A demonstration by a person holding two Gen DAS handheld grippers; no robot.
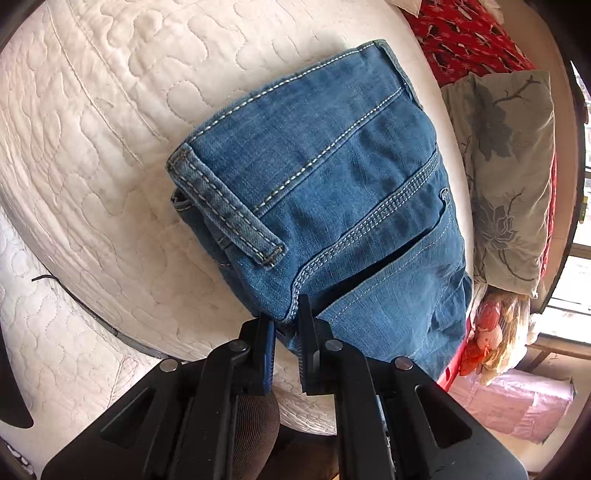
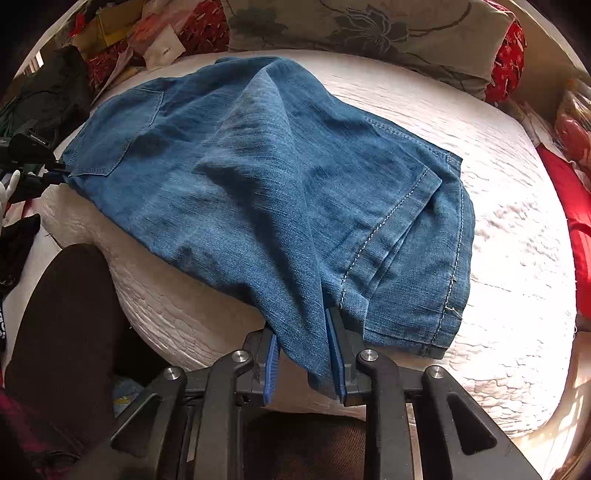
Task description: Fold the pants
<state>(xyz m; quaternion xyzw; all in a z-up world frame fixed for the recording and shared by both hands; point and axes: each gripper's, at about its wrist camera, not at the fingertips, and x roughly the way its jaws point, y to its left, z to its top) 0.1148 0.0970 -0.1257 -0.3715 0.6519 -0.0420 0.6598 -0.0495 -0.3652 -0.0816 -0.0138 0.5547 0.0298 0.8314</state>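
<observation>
Blue denim pants (image 1: 332, 166) lie on a white quilted bed (image 1: 92, 147), waist end toward my left gripper (image 1: 286, 325). That gripper is shut on the waist edge just below a belt loop (image 1: 225, 206) and beside a pocket opening. In the right wrist view the pants (image 2: 240, 177) lie doubled over, with the stitched leg hem (image 2: 399, 221) on top at the right. My right gripper (image 2: 303, 339) is shut on a bunched fold of the leg fabric, which rises in a taut ridge away from it. The left gripper (image 2: 59, 171) shows at the far left, at the waist corner near the back pocket (image 2: 122, 125).
A grey flowered pillow (image 2: 369, 29) and red patterned cloth (image 1: 469, 37) border the bed's far side. Loose clothes and papers (image 2: 129, 29) pile at one corner. A person's dark-trousered leg (image 2: 62, 332) stands by the near edge. A pink bag (image 1: 517, 402) lies on the floor.
</observation>
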